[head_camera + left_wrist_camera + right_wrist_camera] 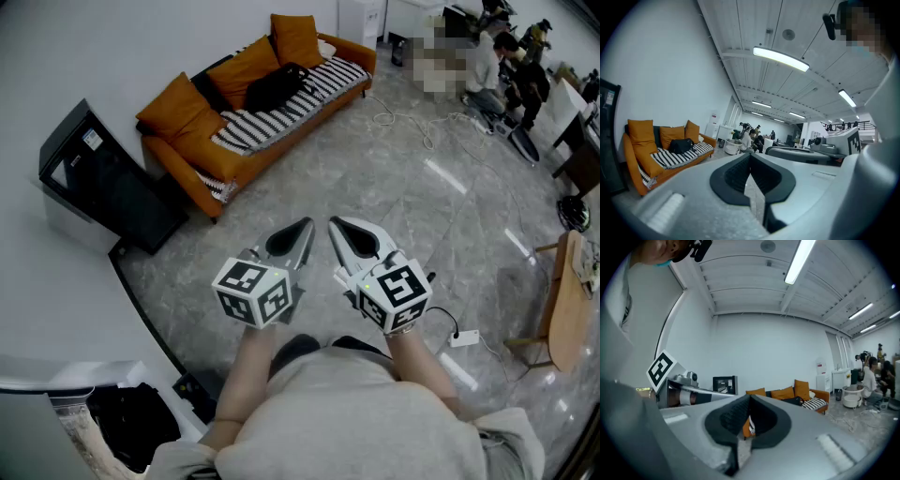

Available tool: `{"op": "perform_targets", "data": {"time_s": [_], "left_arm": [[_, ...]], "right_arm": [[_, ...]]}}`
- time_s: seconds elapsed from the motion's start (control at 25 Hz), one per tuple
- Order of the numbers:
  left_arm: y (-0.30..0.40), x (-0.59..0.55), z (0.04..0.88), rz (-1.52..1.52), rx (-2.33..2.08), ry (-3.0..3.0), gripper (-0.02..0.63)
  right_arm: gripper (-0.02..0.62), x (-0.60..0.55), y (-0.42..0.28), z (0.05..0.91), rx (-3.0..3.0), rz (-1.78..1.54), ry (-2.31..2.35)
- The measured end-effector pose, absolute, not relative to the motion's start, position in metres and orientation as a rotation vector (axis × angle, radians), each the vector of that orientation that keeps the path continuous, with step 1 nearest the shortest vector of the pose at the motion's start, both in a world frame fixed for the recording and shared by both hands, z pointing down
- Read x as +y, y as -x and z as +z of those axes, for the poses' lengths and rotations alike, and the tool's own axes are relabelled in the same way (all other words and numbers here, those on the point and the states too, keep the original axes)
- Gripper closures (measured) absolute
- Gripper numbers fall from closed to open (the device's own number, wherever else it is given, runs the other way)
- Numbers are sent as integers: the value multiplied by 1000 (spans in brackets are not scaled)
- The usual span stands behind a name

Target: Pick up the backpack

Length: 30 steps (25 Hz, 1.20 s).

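A black backpack (276, 85) lies on the striped cover of an orange sofa (246, 161) across the room; it also shows as a dark lump, the backpack (680, 146), in the left gripper view and the backpack (793, 401) in the right gripper view. My left gripper (308, 224) and right gripper (333, 224) are held side by side in front of me, far from the sofa. Both stand shut with nothing between their jaws, tips meeting in each gripper view.
A black cabinet (105, 184) stands left of the sofa against the wall. Cables (412, 127) trail over the grey stone floor. People (492, 66) sit at the far right. A wooden table (567, 300) is at the right edge, a power adapter (463, 337) near my feet.
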<state>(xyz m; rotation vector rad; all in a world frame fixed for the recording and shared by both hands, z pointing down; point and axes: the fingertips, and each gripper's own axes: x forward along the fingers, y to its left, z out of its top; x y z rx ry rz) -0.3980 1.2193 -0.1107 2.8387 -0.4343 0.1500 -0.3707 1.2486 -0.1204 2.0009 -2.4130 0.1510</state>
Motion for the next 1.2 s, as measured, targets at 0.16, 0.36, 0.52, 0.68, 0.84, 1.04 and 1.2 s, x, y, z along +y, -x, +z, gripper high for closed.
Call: {"op": "perform_targets", "data": {"time_s": [0.16, 0.36, 0.52, 0.68, 0.84, 1.04, 1.2], "left_arm": [[399, 1220, -118, 118, -428, -2850, 598], [410, 1215, -111, 136, -443, -2822, 598], [421, 1210, -111, 138, -445, -2832, 598], [434, 1207, -104, 143, -389, -2819, 598], [444, 1197, -98, 138, -372, -2788, 598], [453, 1173, -88, 133, -418, -2770, 598], [448, 1151, -75, 144, -420, -2713, 598]], "right_arm": [[594, 1249, 366, -119, -2401, 164, -2018], [594, 1242, 371, -118, -2401, 161, -2014], [594, 1233, 393, -114, -2446, 218, -1968], [594, 1227, 412, -104, -2495, 255, -1940], [594, 1219, 422, -97, -2506, 285, -1923], [594, 1201, 427, -90, -2538, 332, -1882], [594, 1182, 412, -79, -2513, 360, -1884]]}}
